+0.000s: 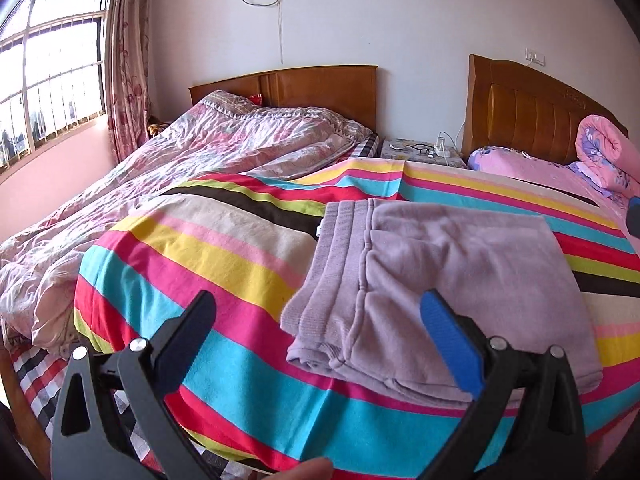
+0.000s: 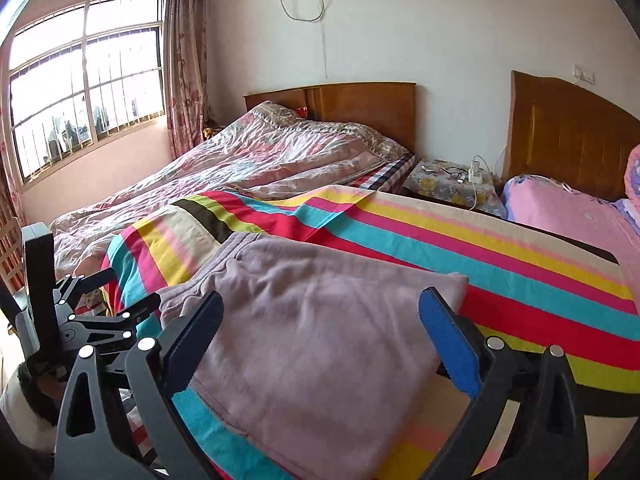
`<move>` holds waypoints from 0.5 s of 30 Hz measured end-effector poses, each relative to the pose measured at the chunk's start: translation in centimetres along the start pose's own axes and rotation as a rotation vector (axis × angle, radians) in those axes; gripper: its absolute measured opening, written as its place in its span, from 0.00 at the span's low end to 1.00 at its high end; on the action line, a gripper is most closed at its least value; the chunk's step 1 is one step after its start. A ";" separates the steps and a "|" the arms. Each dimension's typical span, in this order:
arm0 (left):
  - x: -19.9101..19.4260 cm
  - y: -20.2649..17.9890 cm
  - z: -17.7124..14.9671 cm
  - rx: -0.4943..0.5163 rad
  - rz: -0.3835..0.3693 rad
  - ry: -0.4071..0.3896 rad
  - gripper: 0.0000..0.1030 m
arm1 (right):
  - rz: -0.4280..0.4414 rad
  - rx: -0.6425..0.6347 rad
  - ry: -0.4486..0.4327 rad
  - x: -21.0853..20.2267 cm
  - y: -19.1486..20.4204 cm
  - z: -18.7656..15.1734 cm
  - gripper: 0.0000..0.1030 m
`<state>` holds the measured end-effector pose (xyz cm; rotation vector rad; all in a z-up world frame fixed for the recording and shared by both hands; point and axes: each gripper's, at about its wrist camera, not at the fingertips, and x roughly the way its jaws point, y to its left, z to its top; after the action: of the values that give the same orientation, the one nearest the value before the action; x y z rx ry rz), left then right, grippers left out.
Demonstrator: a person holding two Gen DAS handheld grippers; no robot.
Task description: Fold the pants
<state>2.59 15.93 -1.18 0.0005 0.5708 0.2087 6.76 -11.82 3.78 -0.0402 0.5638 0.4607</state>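
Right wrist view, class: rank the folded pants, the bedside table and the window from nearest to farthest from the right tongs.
1. Folded pants, directly ahead of the right tongs.
2. Bedside table, between the two headboards.
3. Window, far left wall.

Black claw [image 2: 320, 332] frames, blue pads [image 2: 450, 342], silver screws [image 2: 495, 343].
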 end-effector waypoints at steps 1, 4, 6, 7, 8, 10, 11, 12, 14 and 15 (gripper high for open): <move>-0.8 -0.7 -0.1 0.016 -0.001 -0.008 0.99 | -0.031 0.022 -0.005 -1.7 -0.4 -1.5 0.95; -3.0 -2.9 -0.5 0.064 0.005 -0.021 0.99 | -0.095 0.070 -0.014 -5.4 -1.1 -6.1 0.95; -4.3 -4.6 -1.2 0.097 -0.009 -0.024 0.99 | -0.120 0.107 -0.009 -6.9 -1.5 -8.7 0.95; -5.0 -5.4 -1.6 0.119 -0.012 -0.034 0.99 | -0.134 0.120 -0.007 -7.5 -1.6 -9.6 0.95; -5.4 -6.2 -2.0 0.134 -0.008 -0.044 0.99 | -0.155 0.135 -0.006 -8.0 -1.7 -10.3 0.95; -6.1 -7.0 -2.7 0.124 -0.019 -0.034 0.99 | -0.175 0.158 -0.006 -9.0 -1.9 -11.3 0.95; -6.3 -7.3 -2.9 0.113 -0.050 -0.025 0.99 | -0.183 0.162 -0.018 -9.6 -2.0 -11.6 0.95; -6.5 -7.6 -3.1 0.112 -0.074 -0.026 0.99 | -0.197 0.158 -0.029 -10.1 -2.0 -11.8 0.95; -7.0 -8.2 -3.4 0.126 -0.071 -0.048 0.99 | -0.217 0.150 -0.046 -10.4 -1.8 -11.9 0.95; -7.1 -8.3 -3.5 0.129 -0.077 -0.053 0.99 | -0.221 0.151 -0.054 -10.6 -1.7 -12.1 0.95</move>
<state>-3.49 6.20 -0.75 0.1090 0.5293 0.0961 -6.54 -19.64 -1.05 0.0541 0.5328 0.2029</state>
